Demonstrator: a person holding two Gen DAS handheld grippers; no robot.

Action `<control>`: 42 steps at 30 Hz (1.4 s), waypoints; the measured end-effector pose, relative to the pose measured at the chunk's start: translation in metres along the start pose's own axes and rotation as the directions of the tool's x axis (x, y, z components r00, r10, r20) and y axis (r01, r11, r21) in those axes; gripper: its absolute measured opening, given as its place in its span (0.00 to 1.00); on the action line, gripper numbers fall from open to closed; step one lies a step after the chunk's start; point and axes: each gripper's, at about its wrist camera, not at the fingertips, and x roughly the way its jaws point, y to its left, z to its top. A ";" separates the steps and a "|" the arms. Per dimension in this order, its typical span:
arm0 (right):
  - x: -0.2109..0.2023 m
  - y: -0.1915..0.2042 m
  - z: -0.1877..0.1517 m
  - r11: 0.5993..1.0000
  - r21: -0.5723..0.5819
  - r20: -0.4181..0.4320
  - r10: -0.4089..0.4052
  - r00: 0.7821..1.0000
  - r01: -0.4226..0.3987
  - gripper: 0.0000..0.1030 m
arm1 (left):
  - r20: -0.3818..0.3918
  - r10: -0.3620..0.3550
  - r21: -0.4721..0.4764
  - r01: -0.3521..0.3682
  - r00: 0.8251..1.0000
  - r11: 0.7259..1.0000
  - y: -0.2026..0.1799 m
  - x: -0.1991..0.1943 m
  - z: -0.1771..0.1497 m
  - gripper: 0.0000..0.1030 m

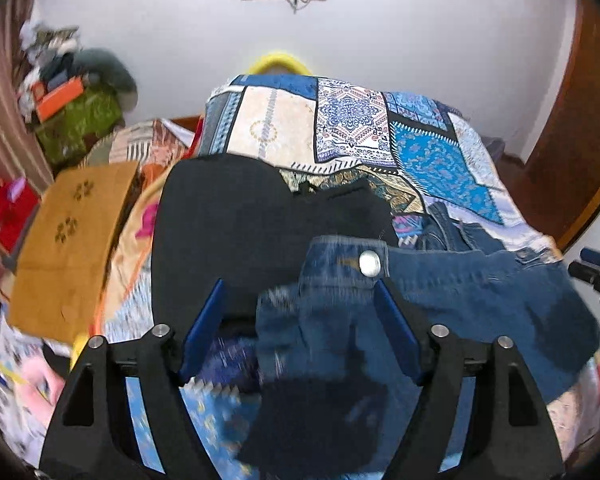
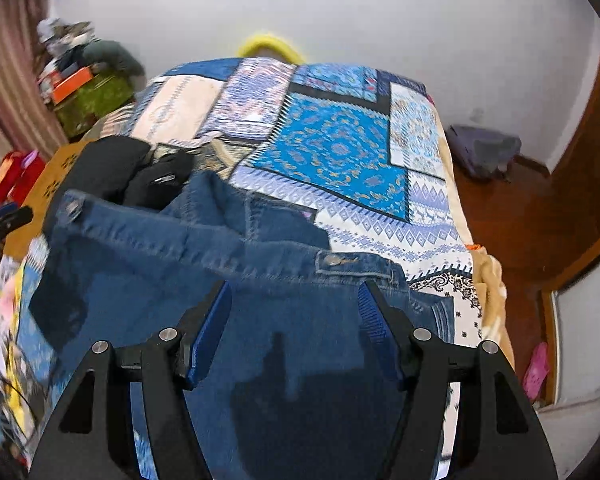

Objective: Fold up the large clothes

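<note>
Both grippers stand wide apart and hold nothing. The blue denim jeans lie on the near part of the bed covered by a blue patchwork bedspread, waistband away from you and running left to right. The left gripper faces the end with the silver metal button; the right gripper faces the opposite end, by a belt loop. Each gripper is nearest its own end. In judgement, you need 1 waistband end per gripper. A black garment lies just beyond the jeans, toward the left edge. No container is identifiable.
</note>
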 end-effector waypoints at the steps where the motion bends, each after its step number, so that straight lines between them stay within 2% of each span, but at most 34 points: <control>1: -0.004 0.003 -0.002 1.000 -0.010 0.006 0.007 1.000 -0.006 0.60 | -0.004 -0.018 -0.029 0.018 1.000 0.999 0.005 -0.005 -0.007 0.75; 4: -0.020 0.015 -0.014 0.999 -0.035 0.026 0.029 0.999 -0.028 0.60 | -0.005 -0.058 -0.115 0.057 0.998 0.992 0.017 -0.016 -0.027 0.76; 8: -0.034 0.031 -0.028 0.996 -0.049 0.046 0.070 0.996 -0.068 0.60 | -0.032 -0.119 -0.239 0.108 0.992 0.965 0.036 -0.019 -0.058 0.76; 11: -0.034 0.043 -0.039 0.995 -0.059 0.044 0.088 0.995 -0.085 0.60 | -0.087 -0.140 -0.309 0.106 0.986 0.945 0.046 -0.008 -0.085 0.76; 13: -0.030 0.051 -0.046 0.994 -0.061 0.037 0.089 0.995 -0.086 0.61 | -0.128 -0.165 -0.371 0.107 0.978 0.922 0.055 0.004 -0.104 0.76; 16: -0.016 0.058 -0.056 0.994 -0.053 0.000 0.093 0.996 -0.093 0.61 | -0.163 -0.230 -0.469 0.130 0.959 0.873 0.063 0.021 -0.128 0.76; 18: -0.005 0.059 -0.063 0.994 -0.035 -0.034 0.099 0.995 -0.100 0.61 | -0.160 -0.337 -0.541 0.202 0.928 0.816 0.067 0.034 -0.140 0.76; 21: 0.008 0.059 -0.070 0.994 -0.002 -0.079 0.105 0.991 -0.106 0.61 | -0.131 -0.424 -0.628 0.256 0.896 0.735 0.071 0.047 -0.155 0.76; 24: 0.016 0.055 -0.077 0.992 0.030 -0.097 0.125 0.987 -0.123 0.61 | -0.112 -0.464 -0.686 0.270 0.879 0.676 0.073 0.061 -0.168 0.76; 26: 0.021 0.052 -0.081 0.991 0.052 -0.111 0.131 0.985 -0.126 0.61 | -0.105 -0.479 -0.699 0.278 0.872 0.659 0.071 0.069 -0.170 0.76; 28: 0.027 0.048 -0.084 0.988 0.079 -0.126 0.140 0.982 -0.131 0.61 | -0.089 -0.478 -0.699 0.287 0.874 0.655 0.067 0.074 -0.164 0.76; 31: 0.032 0.045 -0.089 0.986 0.106 -0.128 0.140 0.982 -0.127 0.61 | -0.048 -0.512 -0.704 0.335 0.858 0.626 0.057 0.084 -0.148 0.76; 32: 0.031 0.046 -0.090 0.986 0.107 -0.126 0.139 0.982 -0.126 0.61 | -0.043 -0.511 -0.707 0.335 0.858 0.623 0.054 0.087 -0.145 0.76; 33: 0.030 0.046 -0.090 0.986 0.107 -0.126 0.138 0.982 -0.125 0.61 | -0.042 -0.493 -0.707 0.323 0.869 0.629 0.048 0.091 -0.142 0.76; 35: 0.028 0.048 -0.089 0.987 0.105 -0.127 0.135 0.983 -0.122 0.61 | -0.042 -0.434 -0.692 0.287 0.900 0.663 0.039 0.094 -0.137 0.74; 37: 0.027 0.049 -0.088 0.988 0.099 -0.132 0.132 0.982 -0.119 0.61 | -0.050 -0.372 -0.683 0.240 0.927 0.690 0.031 0.091 -0.135 0.61; 38: 0.026 0.049 -0.087 0.988 0.095 -0.134 0.131 0.982 -0.119 0.61 | -0.046 -0.354 -0.690 0.227 0.934 0.687 0.028 0.089 -0.134 0.54; 40: 0.026 0.048 -0.086 0.989 0.087 -0.139 0.130 0.982 -0.119 0.61 | -0.037 -0.335 -0.707 0.213 0.941 0.675 0.025 0.082 -0.134 0.41; 41: 0.025 0.049 -0.086 0.990 0.080 -0.140 0.123 0.982 -0.113 0.61 | -0.037 -0.328 -0.707 0.207 0.944 0.676 0.022 0.077 -0.133 0.33; 42: 0.024 0.049 -0.085 0.992 0.073 -0.141 0.116 0.983 -0.106 0.61 | -0.037 -0.329 -0.695 0.212 0.944 0.687 0.020 0.068 -0.130 0.30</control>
